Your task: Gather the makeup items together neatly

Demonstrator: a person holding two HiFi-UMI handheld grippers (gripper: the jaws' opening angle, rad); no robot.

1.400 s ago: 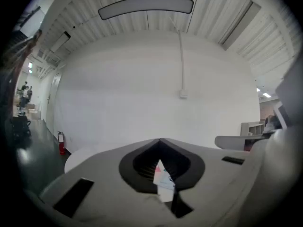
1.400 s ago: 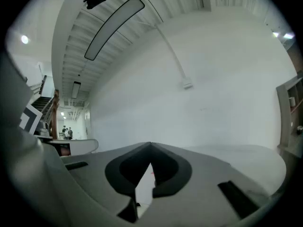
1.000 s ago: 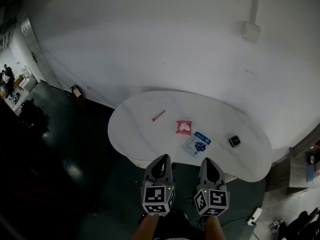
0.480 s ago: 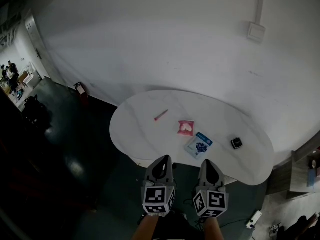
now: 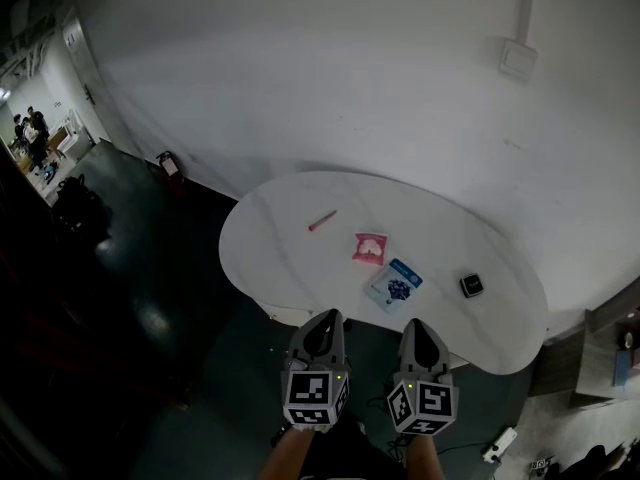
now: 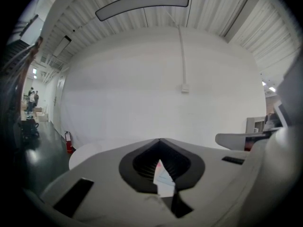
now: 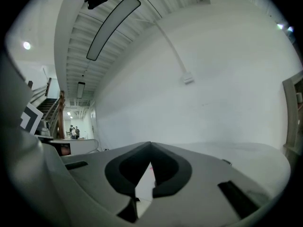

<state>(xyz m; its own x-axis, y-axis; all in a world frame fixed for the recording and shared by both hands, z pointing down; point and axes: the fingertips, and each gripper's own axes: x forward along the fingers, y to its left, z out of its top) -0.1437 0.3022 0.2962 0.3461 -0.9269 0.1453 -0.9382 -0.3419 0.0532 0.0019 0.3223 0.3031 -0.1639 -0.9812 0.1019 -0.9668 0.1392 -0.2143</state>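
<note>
On the white oval table point(image 5: 290, 258) lie a thin pink stick point(image 5: 322, 220), a pink sachet point(image 5: 368, 248), a blue-and-white packet point(image 5: 394, 286) and a small black compact point(image 5: 470, 285). Both grippers hang side by side before the table's near edge, short of every item. My left gripper point(image 5: 324, 320) is shut with nothing in it, and so is my right gripper point(image 5: 419, 326). In the left gripper view the closed jaws fill the lower frame, and a sliver of the packet point(image 6: 163, 176) shows through the gap. The right gripper view shows its closed jaws and bare tabletop point(image 7: 255, 151) beyond.
A white wall point(image 5: 330, 78) rises behind the table, with a socket plate point(image 5: 518, 58) on it. Dark floor lies left of the table, where a red fire extinguisher point(image 5: 170, 165) stands by the wall. People stand far off at the left point(image 5: 35, 133). A cable and plug point(image 5: 497, 446) lie on the floor at lower right.
The head view has shifted a little: table and items sit slightly higher and to the right in the picture. Both grippers stay shut and keep their places low in the frame.
</note>
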